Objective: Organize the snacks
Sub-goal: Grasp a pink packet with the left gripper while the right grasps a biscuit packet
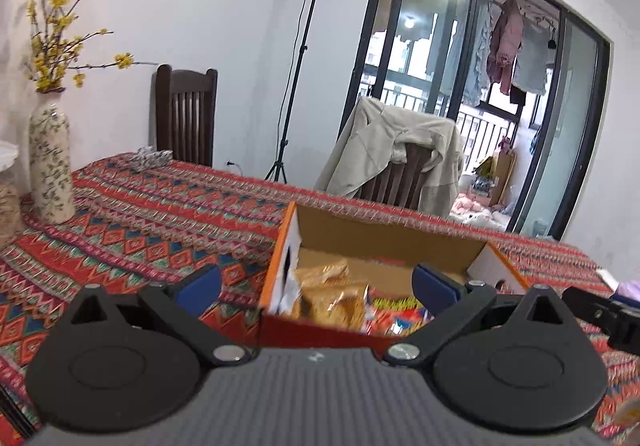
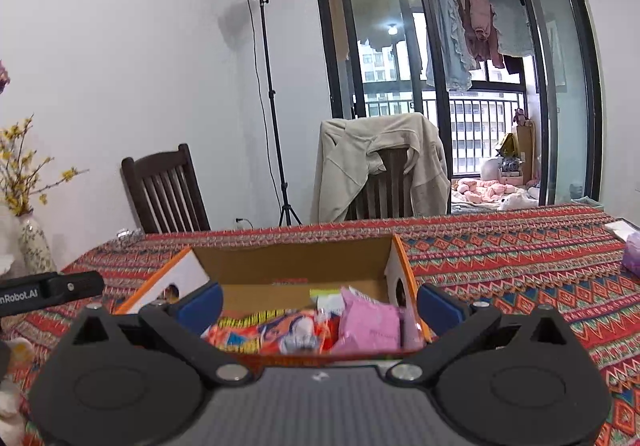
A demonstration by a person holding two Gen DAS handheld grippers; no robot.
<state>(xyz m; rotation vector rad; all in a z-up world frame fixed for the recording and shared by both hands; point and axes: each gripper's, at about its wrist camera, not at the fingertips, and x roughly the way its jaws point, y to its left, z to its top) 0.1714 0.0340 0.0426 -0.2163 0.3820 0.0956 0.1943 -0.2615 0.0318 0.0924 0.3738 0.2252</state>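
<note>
My left fingers (image 1: 316, 280) and right fingers (image 2: 320, 300) are spread wide, holding nothing, just short of the box (image 2: 296, 258) on the surface (image 2: 520, 258). Inside lie a pink packet (image 2: 370, 326), an orange packet (image 2: 276, 332) and golden bags (image 1: 332, 296): light, crinkly, slippery film, probably best pinched at a sealed edge.

Left gripper (image 1: 316, 284): jaws spread wide, nothing between the blue pads (image 1: 200, 286), held level just short of the near wall of the cardboard box (image 1: 384, 242). Right gripper (image 2: 320, 300): jaws likewise spread wide and empty, level, at the box's near wall. The two grippers sit side by side, apart.
</note>
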